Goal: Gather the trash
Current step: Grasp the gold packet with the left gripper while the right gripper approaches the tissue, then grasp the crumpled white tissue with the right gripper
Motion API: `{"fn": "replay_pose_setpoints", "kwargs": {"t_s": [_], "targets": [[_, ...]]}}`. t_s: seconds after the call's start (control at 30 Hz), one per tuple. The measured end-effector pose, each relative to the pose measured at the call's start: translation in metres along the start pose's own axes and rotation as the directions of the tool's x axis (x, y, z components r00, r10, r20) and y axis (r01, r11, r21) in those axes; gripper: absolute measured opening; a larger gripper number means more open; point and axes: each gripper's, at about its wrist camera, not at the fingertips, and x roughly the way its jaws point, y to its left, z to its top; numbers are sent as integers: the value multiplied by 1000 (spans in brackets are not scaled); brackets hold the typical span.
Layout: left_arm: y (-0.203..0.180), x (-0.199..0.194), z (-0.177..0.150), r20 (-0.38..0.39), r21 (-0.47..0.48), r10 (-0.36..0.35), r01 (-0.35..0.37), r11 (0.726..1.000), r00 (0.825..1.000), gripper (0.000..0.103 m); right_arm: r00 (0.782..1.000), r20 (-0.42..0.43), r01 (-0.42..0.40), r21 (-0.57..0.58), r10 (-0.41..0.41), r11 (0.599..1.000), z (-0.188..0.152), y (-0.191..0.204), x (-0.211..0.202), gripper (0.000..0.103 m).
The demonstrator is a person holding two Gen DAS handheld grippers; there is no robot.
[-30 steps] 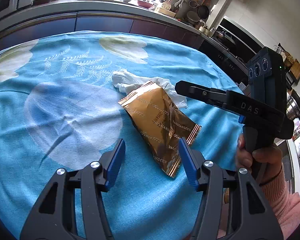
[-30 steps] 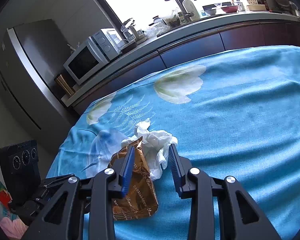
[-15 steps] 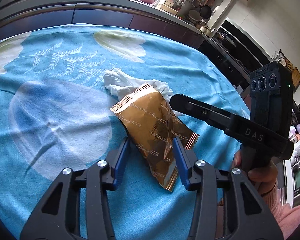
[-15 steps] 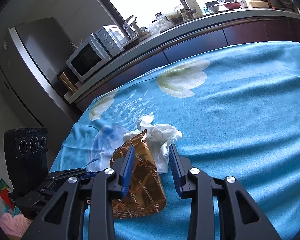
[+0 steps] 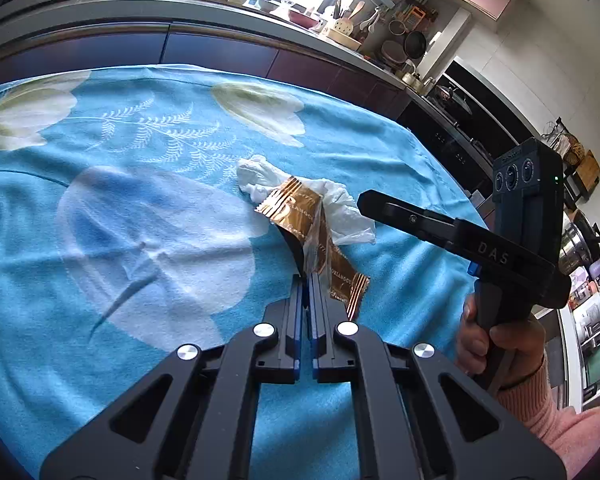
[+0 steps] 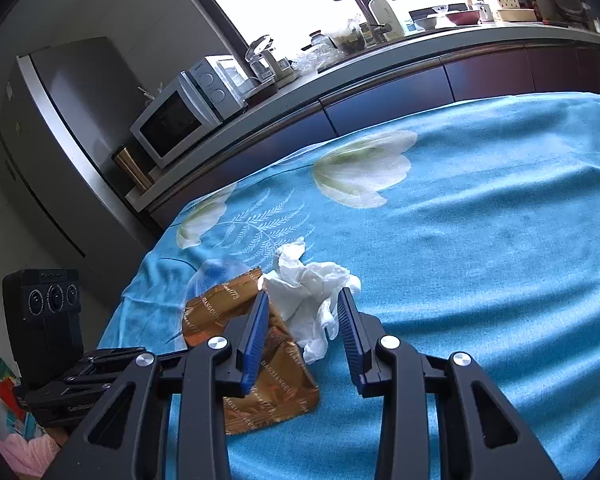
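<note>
The wrapper [image 6: 260, 364] lies on the cloth [image 6: 480, 260], left of and touching the tissue [image 6: 308, 296].

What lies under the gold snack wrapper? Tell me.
The crumpled white tissue lies partly under the gold snack wrapper's far end, on the blue blanket. How far it reaches underneath is hidden.

From the left gripper [image 5: 305, 280] we look down close over the cloth [image 5: 120, 240]; from the right gripper [image 6: 302, 312] likewise, facing the counter [image 6: 380, 64]. Both views share the wrapper [image 5: 320, 236] and tissue [image 6: 308, 296].
</note>
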Motion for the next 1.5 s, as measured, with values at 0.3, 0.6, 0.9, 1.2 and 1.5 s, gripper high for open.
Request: {"fn": "replay_pose_setpoints", "kwargs": {"t_s": [0.3, 0.6, 0.9, 1.2, 1.5], "targets": [[31, -40, -9, 34, -41, 30, -28, 999, 999, 3, 997, -40, 58, -56, -60, 997, 18, 9, 24, 50], [52, -36, -13, 6, -84, -7, 7, 996, 1000, 30, 988, -98, 101, -143, -116, 985, 10, 24, 45, 48], [53, -17, -12, -5, -123, -23, 22, 992, 1000, 35, 979, -112, 147, -186, -169, 971, 9, 28, 52, 37], [50, -18, -9, 12, -123, 25, -23, 992, 1000, 4, 978, -100, 159, -203, -182, 966, 10, 29, 49, 7], [51, -46, -10, 72, -104, 48, -41, 994, 996, 3, 997, -60, 32, -133, -40, 991, 9, 37, 30, 7]]}}
